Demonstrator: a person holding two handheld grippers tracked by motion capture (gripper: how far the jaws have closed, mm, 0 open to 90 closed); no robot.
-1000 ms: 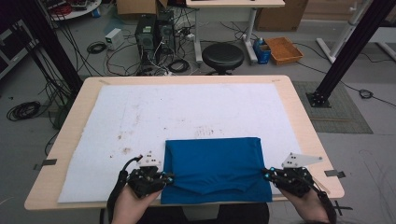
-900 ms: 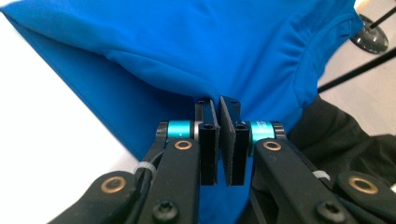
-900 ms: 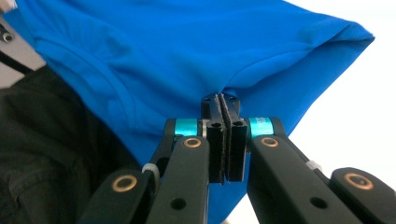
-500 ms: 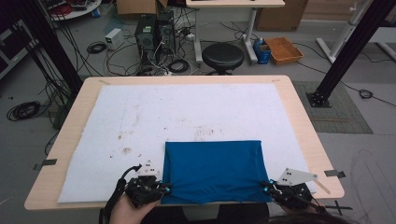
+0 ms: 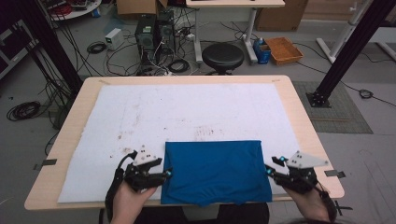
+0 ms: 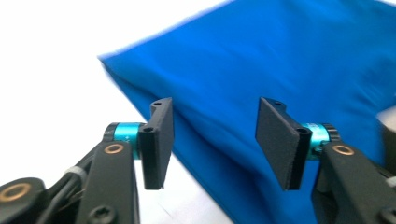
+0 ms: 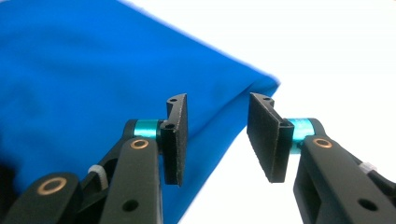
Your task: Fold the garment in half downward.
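The near edge of the blue cloth (image 5: 215,172) hangs over the near table edge (image 5: 51,203), its lowest part hidden. In the left gripper view, motion blurs the cloth's outline. The person's forearms are cut off by the bottom of the high view.

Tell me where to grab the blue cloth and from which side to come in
Grip the blue cloth at its two near side edges, the left gripper coming in from the left and the right gripper from the right. It lies flat and folded, so those edges give layered lips to pinch. Both sets of jaws have just been opening and stand beside them.
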